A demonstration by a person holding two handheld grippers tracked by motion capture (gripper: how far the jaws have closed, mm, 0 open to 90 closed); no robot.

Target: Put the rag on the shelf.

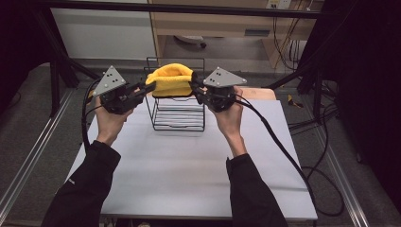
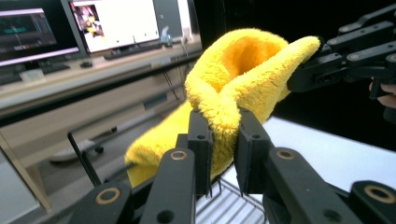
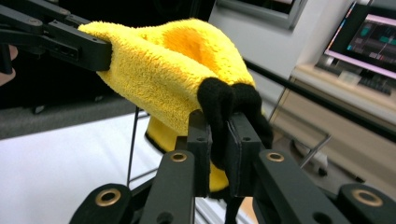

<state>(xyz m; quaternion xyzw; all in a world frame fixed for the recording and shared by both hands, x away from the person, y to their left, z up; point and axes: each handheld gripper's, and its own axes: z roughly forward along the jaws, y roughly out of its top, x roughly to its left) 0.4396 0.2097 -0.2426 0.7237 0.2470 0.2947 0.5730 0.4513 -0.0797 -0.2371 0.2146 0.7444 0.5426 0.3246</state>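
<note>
High view: yellow cloth (image 1: pixel 171 80) sits centre-top of frame, stretched betw. the two grippers, hanging over the top of a black wire rack (image 1: pixel 177 116) that stands on the far part of the white bench (image 1: pixel 189 165). Cloth's lower part drops inside the rack's frame; whether it touches the wires, can't tell.

Left gripper (image 1: pixel 147 87), left of centre, grey plate on top, is clenched on the cloth's left end. In the left gripper view its jaws rise from the bottom centre and pinch a thick fold of the cloth (image 2: pixel 233 79) betw. the pads; fabric bulges above them. Right gripper (image 2: pixel 299 77) shows at upper right of that view, biting the far end.

Right gripper (image 1: pixel 193 86), right of centre in high view, also clamped on the cloth. Right gripper view: jaws squeeze the cloth's black edge trim (image 3: pixel 229 107) at centre frame, yellow pile (image 3: pixel 163 70) spreading to upper left, where the left gripper (image 3: pixel 105 49) grips the opposite end.

Both forearms in dark sleeves (image 1: pixel 85 189) enter from the bottom. Monitors (image 2: pixel 112 21) upper left in left gripper view, on a desk behind.
</note>
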